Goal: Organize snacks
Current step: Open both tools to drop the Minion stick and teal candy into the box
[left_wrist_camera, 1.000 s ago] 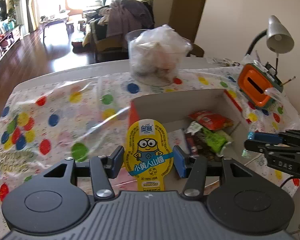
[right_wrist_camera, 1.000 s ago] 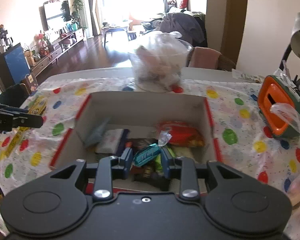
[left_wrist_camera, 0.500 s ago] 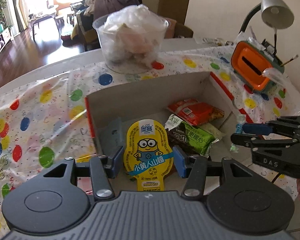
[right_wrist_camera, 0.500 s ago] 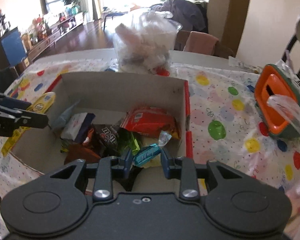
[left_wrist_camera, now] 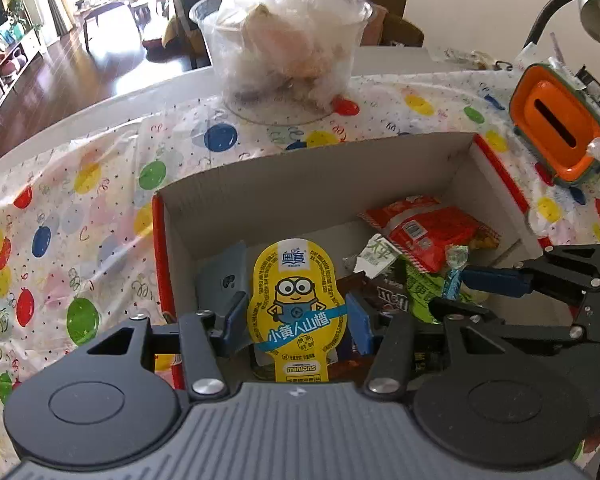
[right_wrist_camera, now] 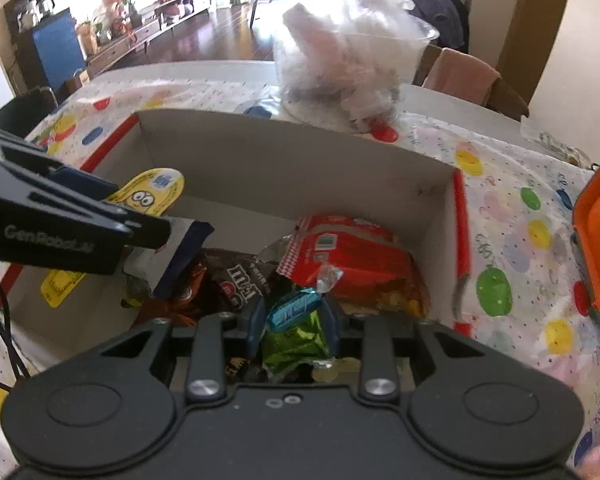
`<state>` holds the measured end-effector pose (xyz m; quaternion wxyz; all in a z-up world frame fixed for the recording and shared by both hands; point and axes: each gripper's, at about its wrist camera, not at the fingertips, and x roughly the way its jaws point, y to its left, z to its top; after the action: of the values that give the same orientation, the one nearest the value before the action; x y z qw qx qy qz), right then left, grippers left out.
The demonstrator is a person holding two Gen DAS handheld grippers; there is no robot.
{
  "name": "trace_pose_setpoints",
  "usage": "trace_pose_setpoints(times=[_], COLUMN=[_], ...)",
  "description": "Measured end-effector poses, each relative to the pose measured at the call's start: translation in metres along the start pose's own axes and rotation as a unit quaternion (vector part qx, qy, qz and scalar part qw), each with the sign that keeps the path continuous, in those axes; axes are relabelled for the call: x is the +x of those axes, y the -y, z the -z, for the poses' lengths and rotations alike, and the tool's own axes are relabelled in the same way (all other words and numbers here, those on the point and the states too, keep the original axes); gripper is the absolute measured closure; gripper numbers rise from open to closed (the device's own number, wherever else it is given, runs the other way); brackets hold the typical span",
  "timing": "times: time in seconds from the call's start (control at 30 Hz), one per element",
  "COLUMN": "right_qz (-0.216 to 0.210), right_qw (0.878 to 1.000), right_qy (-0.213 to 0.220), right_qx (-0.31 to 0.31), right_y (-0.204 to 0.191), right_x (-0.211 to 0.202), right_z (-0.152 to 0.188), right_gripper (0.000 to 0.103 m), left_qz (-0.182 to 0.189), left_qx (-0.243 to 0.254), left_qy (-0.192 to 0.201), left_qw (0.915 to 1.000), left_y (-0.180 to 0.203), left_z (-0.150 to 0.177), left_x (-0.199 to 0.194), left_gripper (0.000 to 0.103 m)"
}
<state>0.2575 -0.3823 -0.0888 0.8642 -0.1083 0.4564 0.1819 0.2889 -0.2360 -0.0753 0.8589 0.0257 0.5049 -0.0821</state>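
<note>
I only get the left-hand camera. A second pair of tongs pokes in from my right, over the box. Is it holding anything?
Observer: Yes. The right tongs are shut on a blue-wrapped candy, pinched across its middle.
Operator: The yellow cartoon pack fills my screen. Does any of it stick out behind the tongs?
Observer: Its lower end pokes out beneath the left tongs, above the box's left wall.
Operator: Anything beyond the big plastic tub?
Observer: A pink cloth hangs over a chair back, just right of the tub.
</note>
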Motion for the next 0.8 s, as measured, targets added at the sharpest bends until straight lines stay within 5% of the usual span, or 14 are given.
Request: trace_pose_setpoints(times=[0.37,0.8], right_qz=[-0.006,-0.006], right_qw=[1.0,0.999], right_qy=[-0.02,-0.002], right_qx=[0.005,0.051], right_y=[-0.003,0.004], right_x=[0.01,-0.014], right_z=[-0.003,0.008], right_gripper=[0.068,0.039], left_qz=[0.004,0.017], left_qx=[0.003,-0.013], left_qy=[-0.023,-0.007], left_qw=[0.9997,0.9997], left_y=[-0.001,-0.011], left_z=[0.002,0.014], left_x=[0.012,-0.004], left_gripper=[0.05,0.045])
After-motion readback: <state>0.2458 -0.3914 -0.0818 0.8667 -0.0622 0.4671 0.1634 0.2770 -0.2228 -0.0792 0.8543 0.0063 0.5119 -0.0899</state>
